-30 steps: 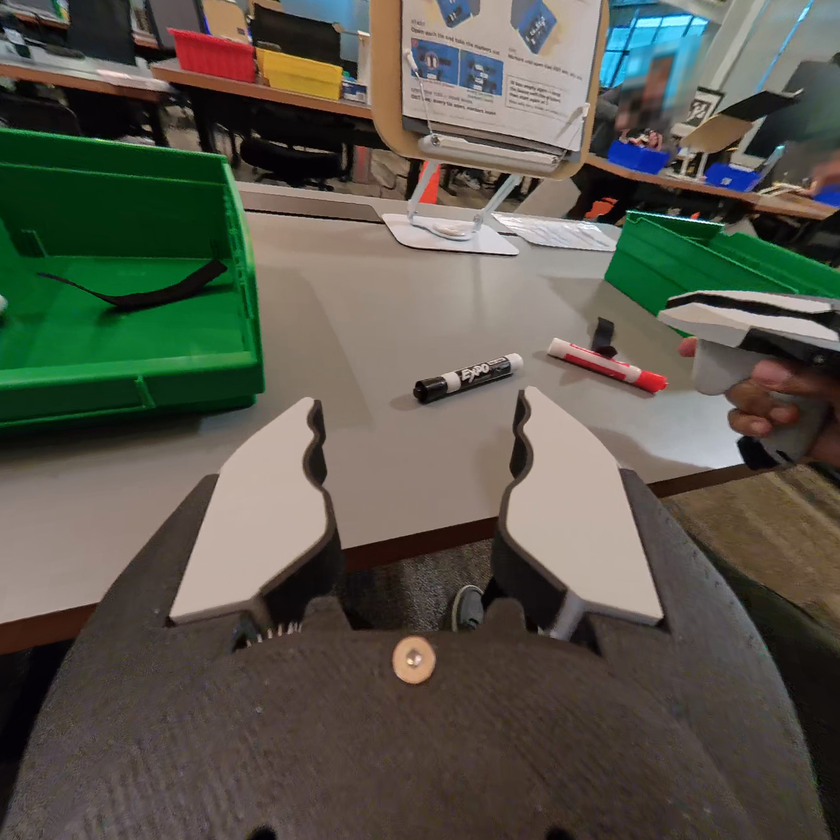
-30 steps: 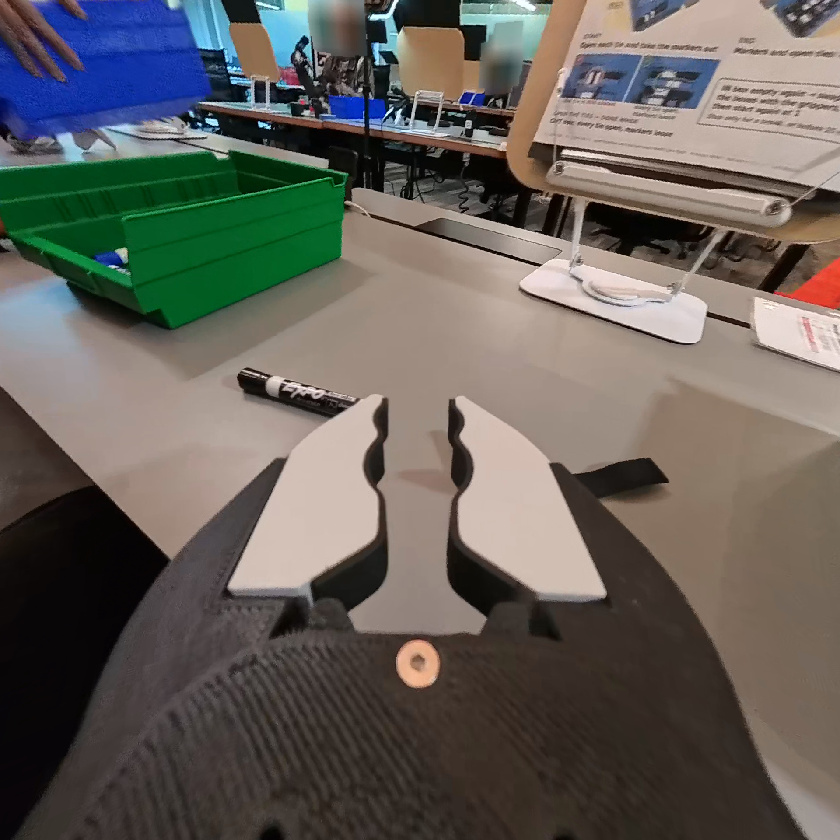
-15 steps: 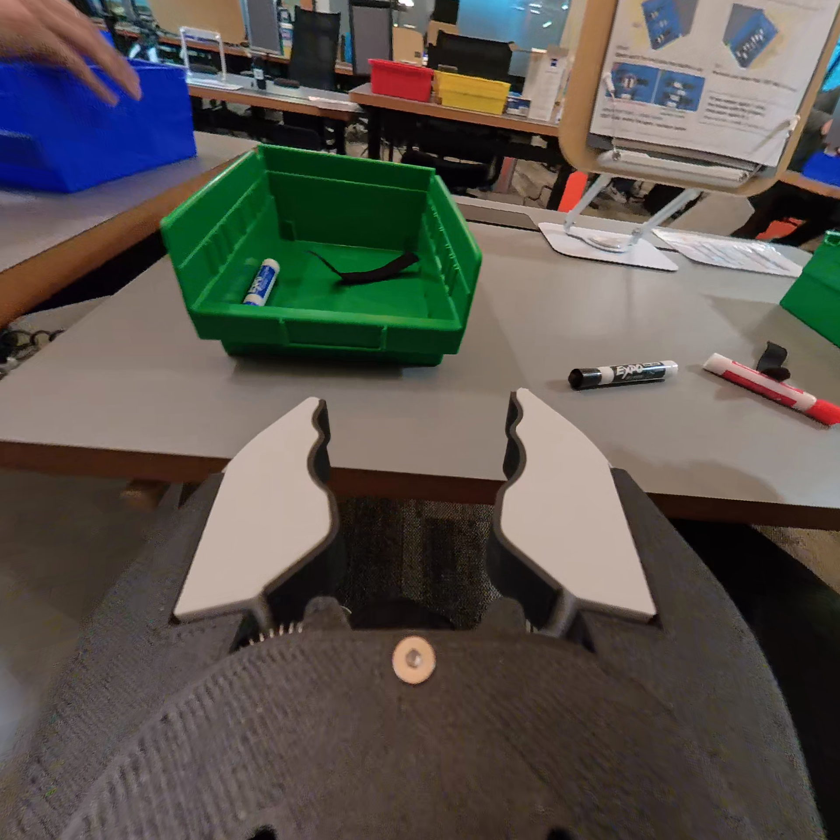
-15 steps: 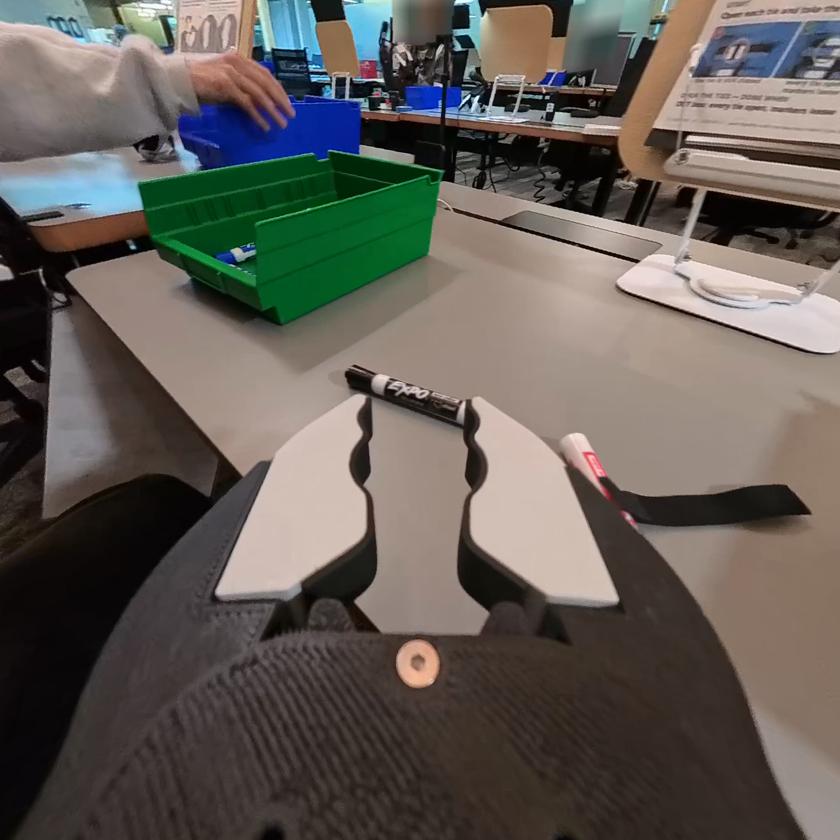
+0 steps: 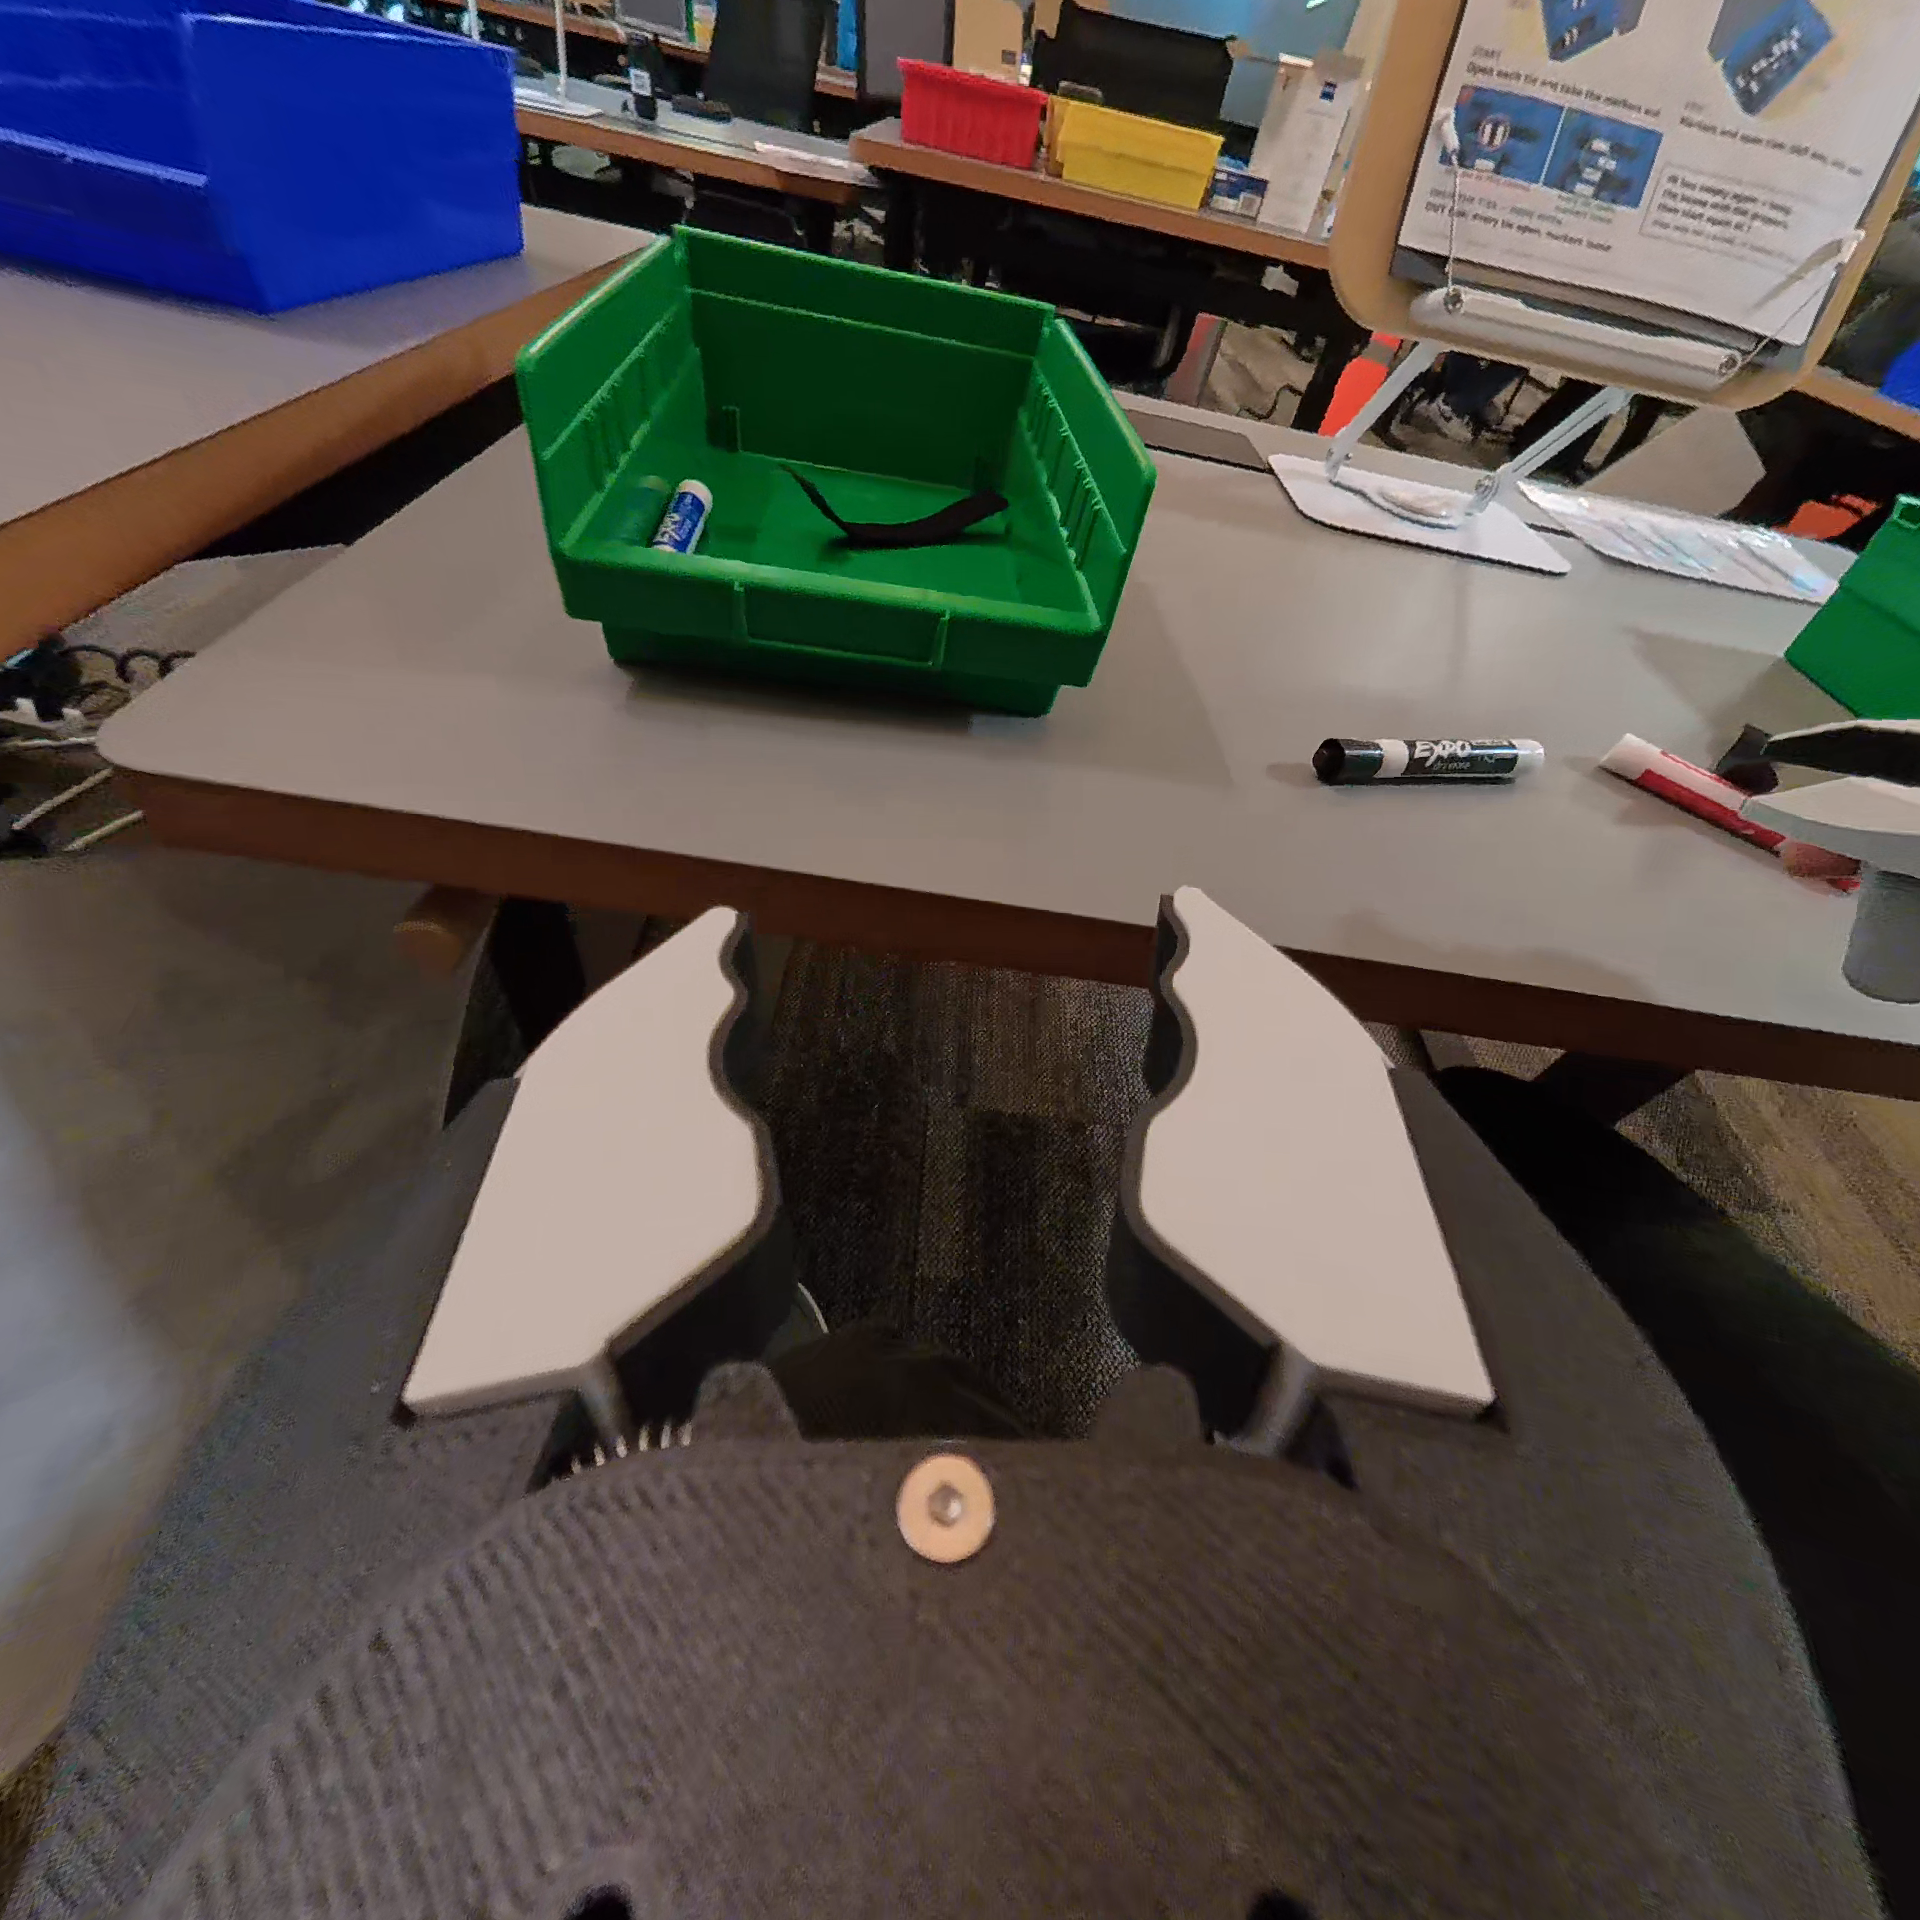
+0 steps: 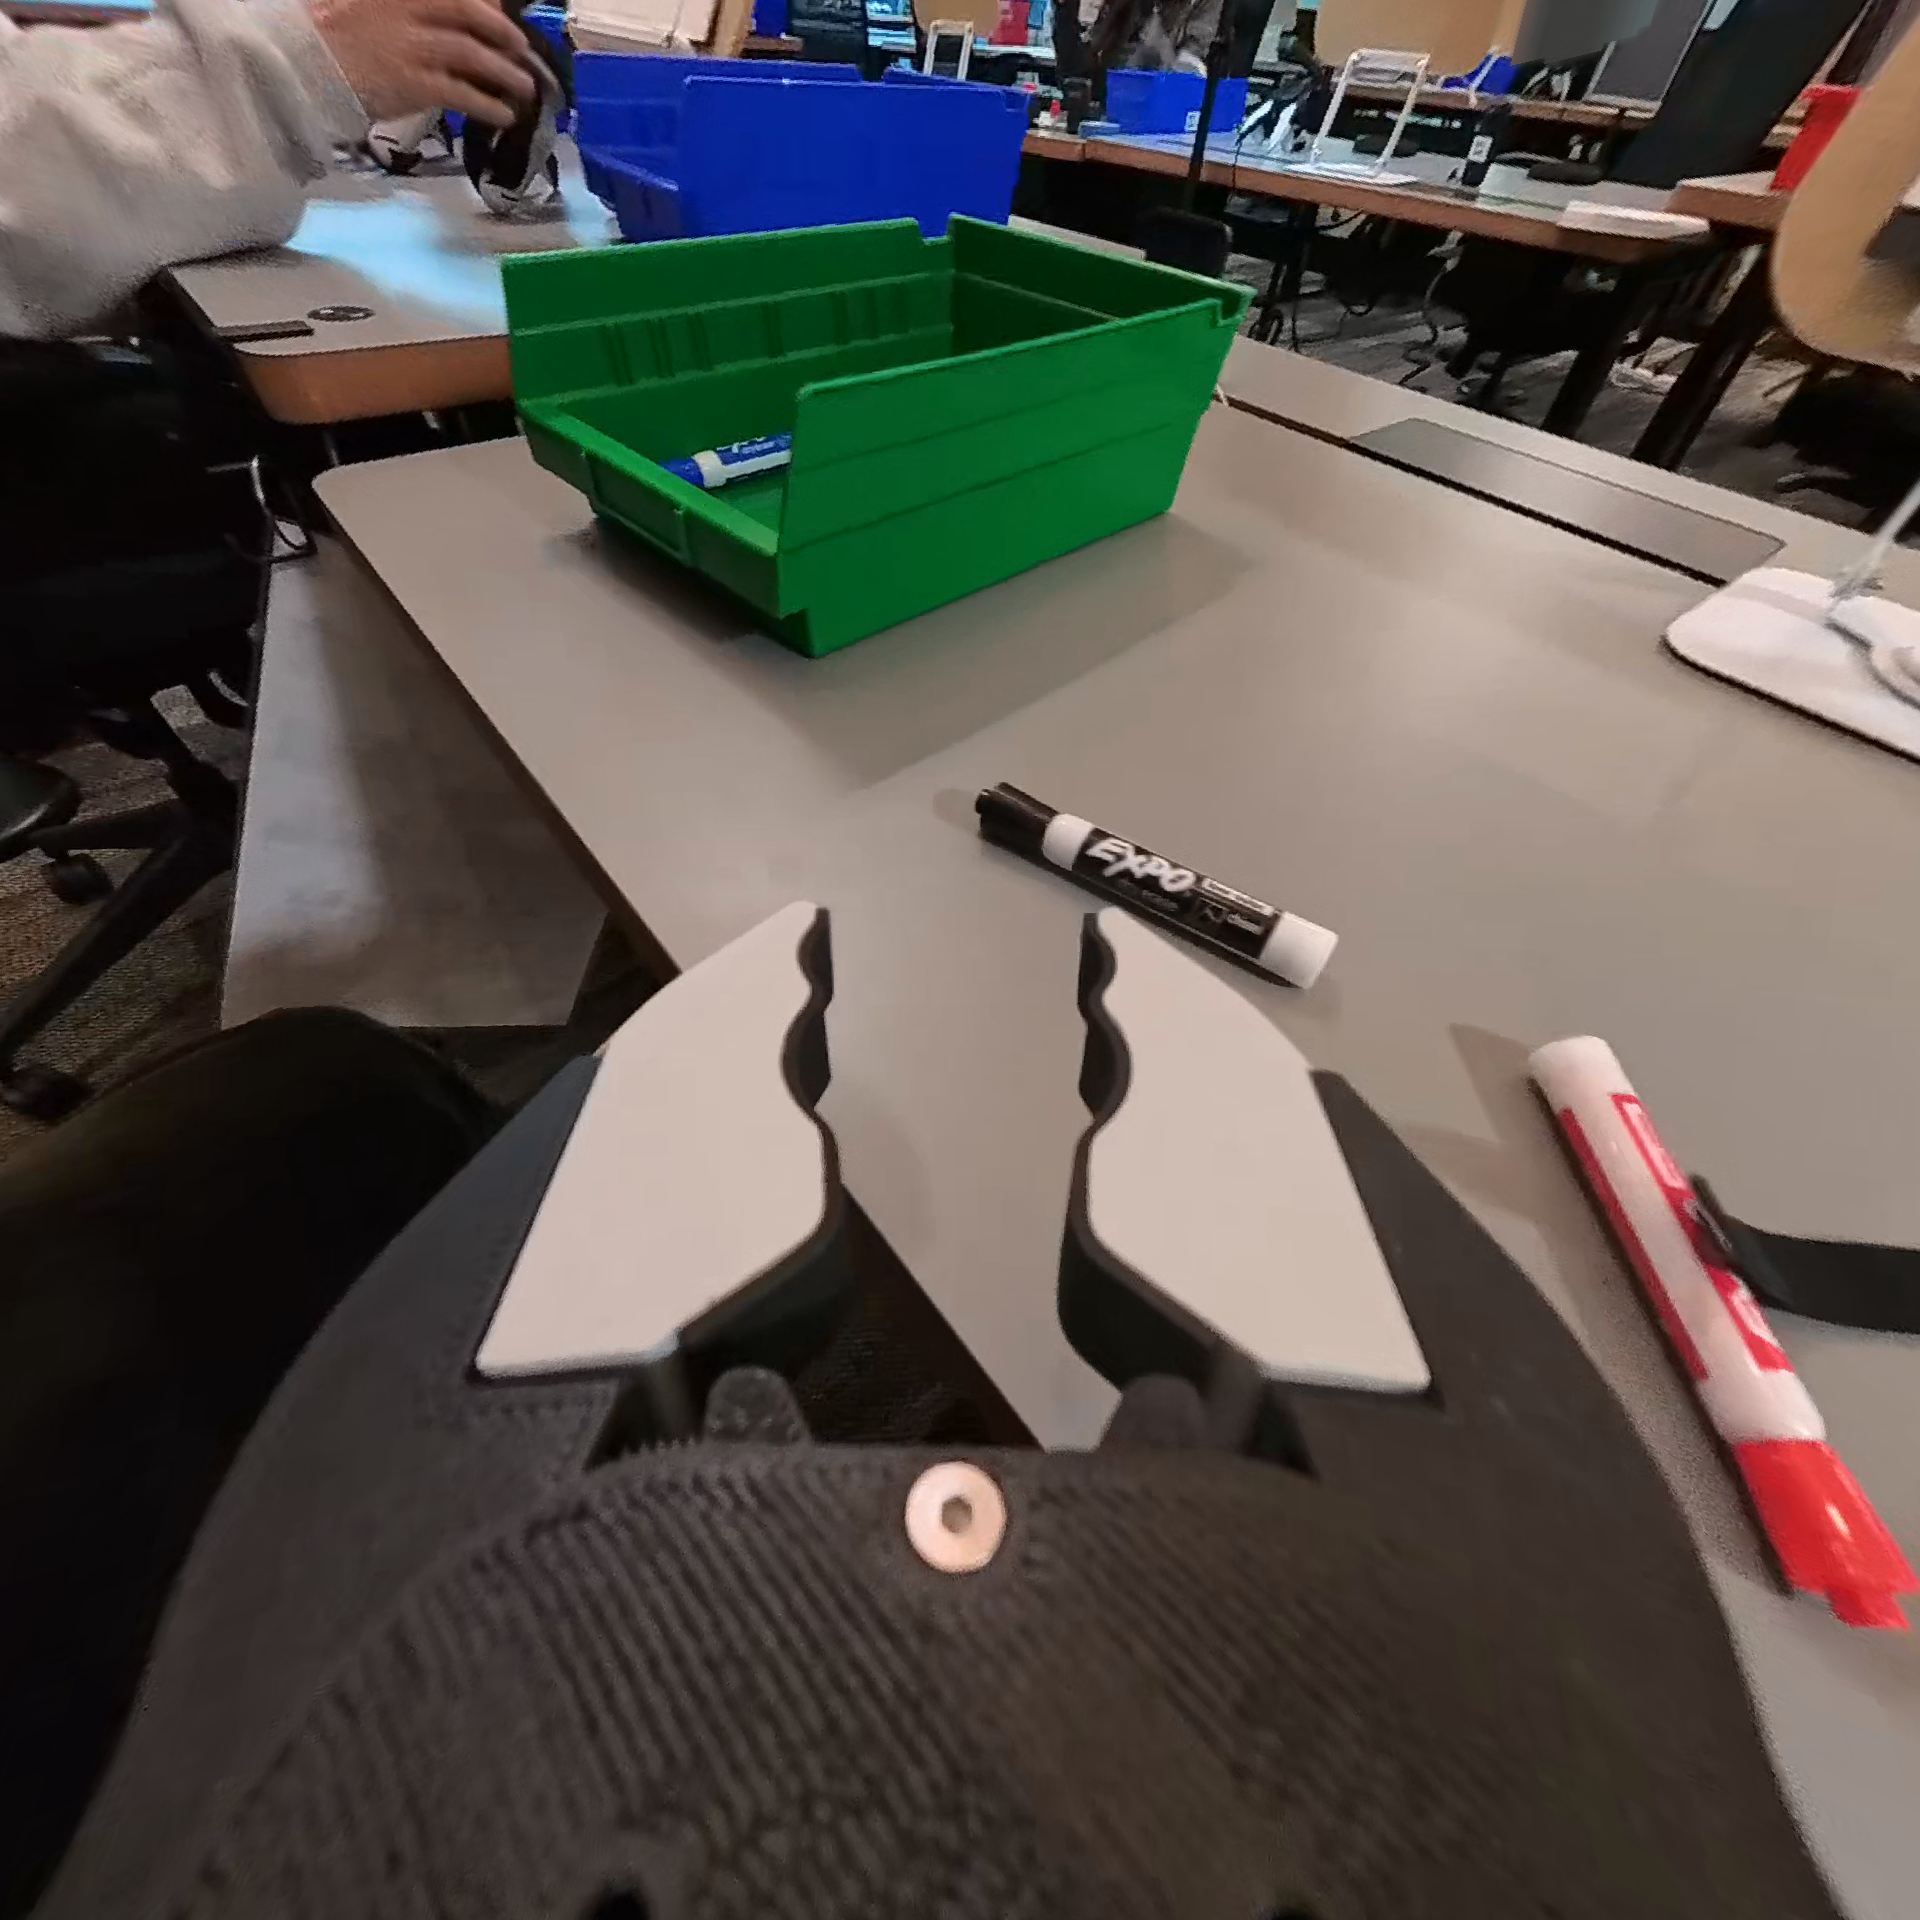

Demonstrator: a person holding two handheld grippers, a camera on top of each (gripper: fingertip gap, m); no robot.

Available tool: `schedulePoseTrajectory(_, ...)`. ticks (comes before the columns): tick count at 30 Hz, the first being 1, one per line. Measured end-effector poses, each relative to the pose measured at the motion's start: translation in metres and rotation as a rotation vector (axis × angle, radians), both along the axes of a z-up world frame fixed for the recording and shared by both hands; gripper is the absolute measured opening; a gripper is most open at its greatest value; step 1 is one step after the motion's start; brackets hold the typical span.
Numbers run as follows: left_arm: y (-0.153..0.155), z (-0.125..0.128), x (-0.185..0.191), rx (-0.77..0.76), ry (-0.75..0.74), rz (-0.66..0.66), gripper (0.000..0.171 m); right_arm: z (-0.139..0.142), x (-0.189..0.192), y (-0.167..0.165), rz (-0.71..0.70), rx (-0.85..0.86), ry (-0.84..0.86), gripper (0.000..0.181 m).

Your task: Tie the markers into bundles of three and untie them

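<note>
Plainly visible on the grey counter [image 5: 935,790]: three markers, two black straps, two green bins, one white stand base. Black marker [image 5: 1427,760] loose at right centre of the left wrist view; red marker [image 5: 1683,788] just right of it, partly hidden at the frame edge. Blue marker [image 5: 681,516] lying inside the green bin [image 5: 847,634] in the upper middle, near its left wall, with a black strap [image 5: 914,520] on the bin floor to the right of it. Corner of a second green bin [image 5: 1870,623] at the right edge. Blue bin [image 5: 260,166] on a neighbouring counter, upper left.

Left hand-held gripper [image 5: 951,925] at lower centre, fingers spread wide with nothing between, hanging off the near edge of the counter, well apart from every marker; black marker up and to the right of it.

Right hand-held gripper [image 6: 954,925] at lower centre of the right wrist view, fingers apart with a moderate gap, holding nothing, over bare counter. Black marker [image 6: 1158,883] just beyond the right fingertip, up and to the right, not touching. Red marker [image 6: 1704,1309] at the right edge, beside the gripper body, a second black strap [image 6: 1808,1268] crossing it. Green bin [image 6: 987,488] farther off, upper middle, blue marker [image 6: 727,462] showing at its open front. White stand base [image 6: 1787,644] at right.
</note>
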State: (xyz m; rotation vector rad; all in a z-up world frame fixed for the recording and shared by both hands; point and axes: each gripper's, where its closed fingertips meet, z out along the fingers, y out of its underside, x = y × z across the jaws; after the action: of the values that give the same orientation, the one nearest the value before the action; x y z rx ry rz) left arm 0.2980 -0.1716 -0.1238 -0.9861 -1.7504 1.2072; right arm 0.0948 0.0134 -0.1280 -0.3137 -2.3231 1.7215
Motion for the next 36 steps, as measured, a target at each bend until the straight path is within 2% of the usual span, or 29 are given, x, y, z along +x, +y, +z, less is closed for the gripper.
schedulePoseTrajectory(5,-0.006,-0.002,0.018,-0.004,-0.006,0.040,0.074,0.016,0.014,-0.014,0.030,-0.019,0.053,0.046)
schedulePoseTrajectory(10,-0.011,-0.003,0.035,-0.053,-0.030,0.071,0.073,0.029,0.030,-0.026,0.057,-0.081,-0.043,0.046)
schedulePoseTrajectory(14,-0.017,-0.002,0.048,-0.053,-0.021,0.102,0.073,0.028,0.043,-0.034,0.093,-0.112,-0.185,0.047)
schedulePoseTrajectory(20,-0.029,-0.003,0.060,-0.005,-0.010,0.180,0.072,0.012,0.055,-0.044,0.147,-0.032,-0.147,0.052)
schedulePoseTrajectory(23,-0.031,-0.002,0.059,0.004,0.001,0.201,0.073,0.003,0.052,-0.045,0.146,0.003,-0.104,0.052)
schedulePoseTrajectory(27,-0.034,-0.012,0.058,-0.003,-0.059,0.232,0.071,0.003,0.043,-0.042,0.132,-0.010,-0.115,0.048)
schedulePoseTrajectory(32,-0.027,-0.012,0.044,-0.036,-0.080,0.200,0.065,0.006,0.028,-0.029,0.092,-0.044,-0.164,0.043)
schedulePoseTrajectory(36,-0.016,-0.010,0.020,-0.074,-0.082,0.131,0.063,0.011,0.015,-0.010,0.039,-0.073,-0.182,0.037)
